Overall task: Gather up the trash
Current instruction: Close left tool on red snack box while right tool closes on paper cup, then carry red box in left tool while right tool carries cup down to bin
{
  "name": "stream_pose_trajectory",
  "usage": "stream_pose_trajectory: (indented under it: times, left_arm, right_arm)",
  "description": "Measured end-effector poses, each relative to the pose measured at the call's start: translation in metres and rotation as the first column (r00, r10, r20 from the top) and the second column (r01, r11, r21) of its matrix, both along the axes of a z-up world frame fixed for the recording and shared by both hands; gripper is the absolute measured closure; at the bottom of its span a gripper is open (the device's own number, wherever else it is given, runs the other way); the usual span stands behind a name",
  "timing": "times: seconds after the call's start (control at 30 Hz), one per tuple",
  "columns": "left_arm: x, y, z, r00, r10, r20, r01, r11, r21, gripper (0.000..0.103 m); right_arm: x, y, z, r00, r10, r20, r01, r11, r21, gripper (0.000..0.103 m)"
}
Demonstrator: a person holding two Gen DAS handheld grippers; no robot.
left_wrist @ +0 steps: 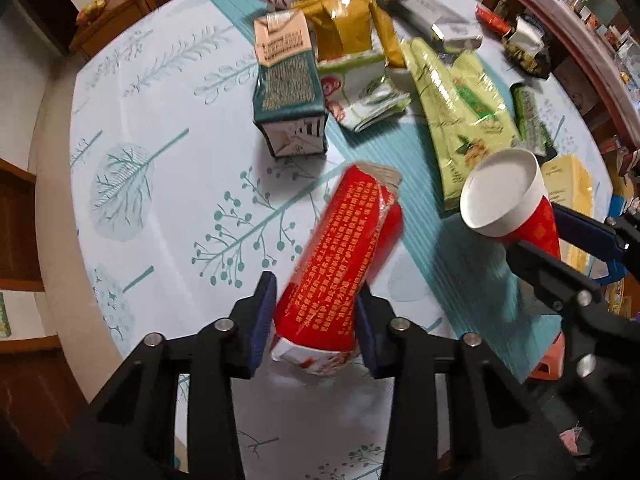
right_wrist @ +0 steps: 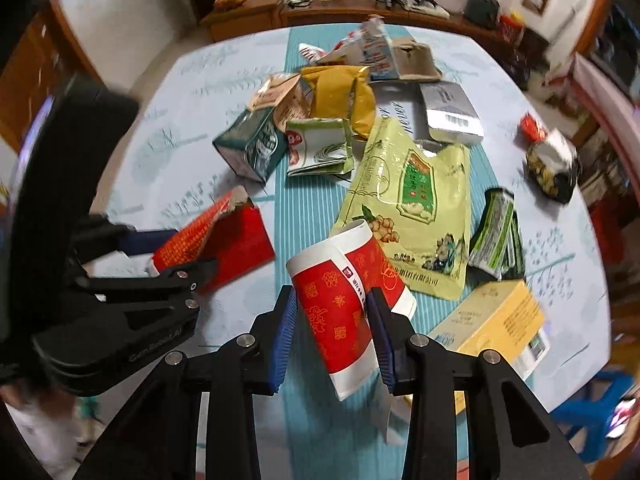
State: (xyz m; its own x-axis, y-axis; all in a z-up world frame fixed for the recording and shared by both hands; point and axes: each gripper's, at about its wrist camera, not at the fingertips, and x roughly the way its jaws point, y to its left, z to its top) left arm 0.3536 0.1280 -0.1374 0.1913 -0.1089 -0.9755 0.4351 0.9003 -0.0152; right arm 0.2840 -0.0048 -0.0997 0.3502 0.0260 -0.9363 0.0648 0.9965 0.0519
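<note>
left hand-held gripper [left_wrist: 316,328] clamps red carton [left_wrist: 340,264] | right hand-held gripper [right_wrist: 332,336] clamps paper cup [right_wrist: 344,304] (table edge [left_wrist: 76,184] well apart)

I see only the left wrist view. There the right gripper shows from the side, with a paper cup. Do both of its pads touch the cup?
Observer: Yes. In the right wrist view the right gripper has both blue pads against opposite sides of the paper cup.
Operator: In my view the cup wall is only plain red. Does it carry any marking?
Observer: It does. The red band bears orange patterns, and a narrow white label strip runs slantwise across it.
</note>
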Motion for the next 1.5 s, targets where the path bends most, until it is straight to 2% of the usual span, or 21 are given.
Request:
stream_pose_trajectory:
  times: [0.13, 0.27, 0.47, 0.67, 0.9, 1.07, 1.17, 1.37, 1.5]
  left_arm:
    - [-0.009, 0.005, 0.018, 1.0, 0.004, 0.001, -0.004, 0.999, -0.049, 0.073]
    - [-0.028, 0.01, 0.04, 1.0, -0.014, 0.02, 0.016, 0.996, -0.082, 0.073]
    - [-0.066, 0.003, 0.071, 0.997, -0.033, 0.066, 0.041, 0.992, -0.116, 0.073]
    - [-0.113, -0.011, 0.093, 0.995, -0.037, 0.097, 0.051, 0.988, -0.145, 0.073]
    - [-0.179, -0.036, 0.106, 0.992, 0.027, 0.12, -0.01, 0.991, -0.136, 0.073]
    - [-0.24, -0.065, 0.104, 0.985, 0.141, 0.097, -0.127, 0.982, -0.137, 0.073]
    - [-0.279, -0.088, 0.089, 0.98, 0.191, 0.062, -0.181, 0.974, -0.139, 0.073]
    - [-0.345, -0.141, 0.057, 0.978, 0.206, 0.031, -0.203, 0.976, -0.078, 0.073]
    - [-0.361, -0.168, 0.027, 0.979, 0.204, -0.002, -0.204, 0.979, -0.024, 0.073]
  right_arm:
    - [-0.014, -0.016, 0.02, 0.998, -0.056, 0.011, 0.054, 0.99, 0.127, 0.067]
    - [-0.032, -0.025, 0.036, 0.997, -0.074, 0.014, 0.07, 0.978, 0.197, 0.067]
    - [-0.067, -0.029, 0.063, 0.997, -0.07, 0.022, 0.062, 0.965, 0.254, 0.067]
    - [-0.115, -0.036, 0.08, 0.999, -0.03, 0.02, 0.023, 0.962, 0.273, 0.067]
    - [-0.179, -0.071, 0.093, 0.999, 0.026, 0.043, -0.038, 0.95, 0.309, 0.067]
    - [-0.231, -0.113, 0.085, 0.996, 0.09, 0.03, -0.095, 0.936, 0.34, 0.067]
    - [-0.258, -0.144, 0.072, 0.994, 0.111, 0.019, -0.11, 0.928, 0.357, 0.067]
    - [-0.302, -0.191, 0.032, 0.994, 0.106, -0.038, -0.083, 0.92, 0.384, 0.067]
    - [-0.323, -0.209, -0.005, 0.994, 0.073, -0.086, -0.031, 0.911, 0.412, 0.067]
